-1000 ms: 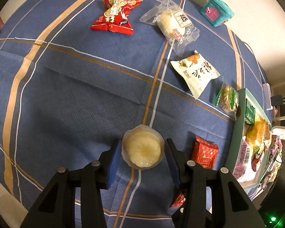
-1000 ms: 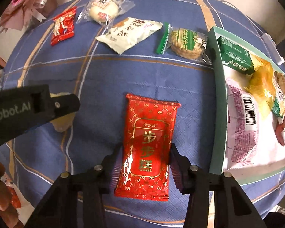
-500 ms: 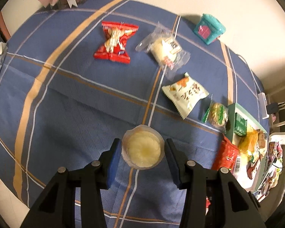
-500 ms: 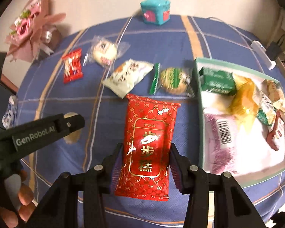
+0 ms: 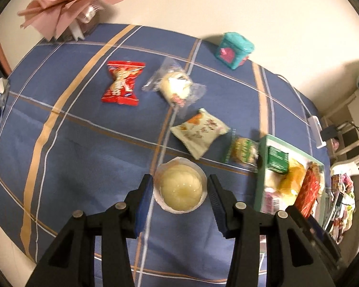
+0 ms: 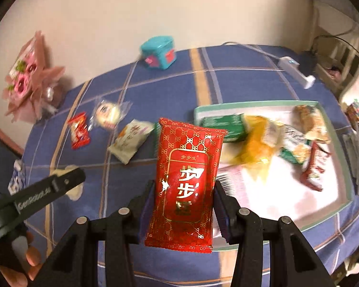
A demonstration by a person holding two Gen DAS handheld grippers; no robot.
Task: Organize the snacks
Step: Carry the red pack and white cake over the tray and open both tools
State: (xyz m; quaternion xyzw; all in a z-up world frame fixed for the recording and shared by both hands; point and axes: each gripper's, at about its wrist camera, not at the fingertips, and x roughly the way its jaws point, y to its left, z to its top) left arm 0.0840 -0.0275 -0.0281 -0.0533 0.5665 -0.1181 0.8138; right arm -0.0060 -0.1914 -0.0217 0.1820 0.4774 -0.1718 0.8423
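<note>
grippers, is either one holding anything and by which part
Both. The left tool pinches the jelly cup across its sides; the right tool grips the red packet by the side edges of its lower half.

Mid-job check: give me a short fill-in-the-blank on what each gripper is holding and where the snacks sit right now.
1. The left gripper is shut on a round, pale ____ cup.
2. The right gripper holds a ____ packet with gold lettering.
3. The tray already holding snacks has a ____ rim.
4. Against the wall, on the blue cloth, stands a teal ____ with pink hearts.

Missing words: jelly; red; green; box
</note>
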